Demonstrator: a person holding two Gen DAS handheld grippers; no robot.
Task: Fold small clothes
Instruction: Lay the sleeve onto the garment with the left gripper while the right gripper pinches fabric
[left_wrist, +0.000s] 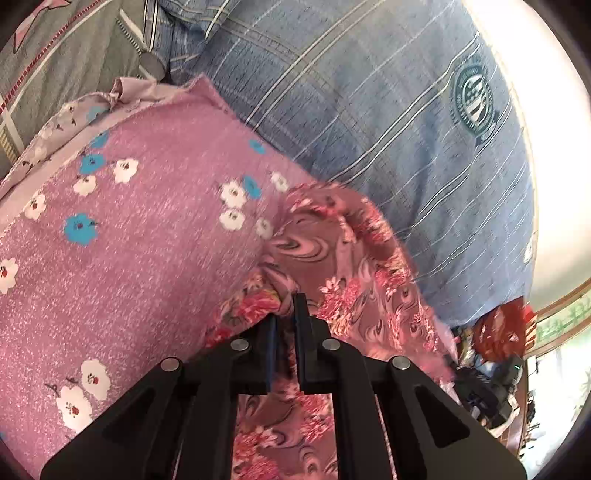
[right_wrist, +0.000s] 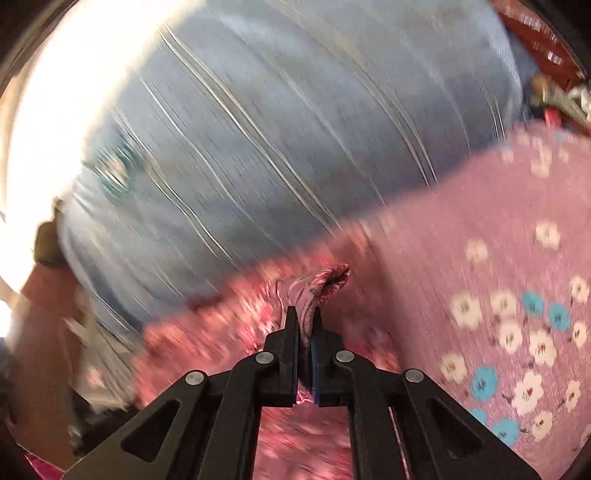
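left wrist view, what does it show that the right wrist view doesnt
Only the left wrist view shows the green round badge sharply, grey bedding at the top left, and the left gripper shut on the red flowered cloth.

Only the right wrist view shows the right gripper shut on a bunched fold of that cloth, amid heavy motion blur.

Both show the blue striped fabric and the pink cloth with white and blue flowers.

A blue striped pillow (left_wrist: 369, 122) with a green round crest (left_wrist: 474, 101) lies beside a pink sheet printed with white and blue flowers (left_wrist: 122, 240). A grey patterned cloth (left_wrist: 66, 55) shows at the far corner.
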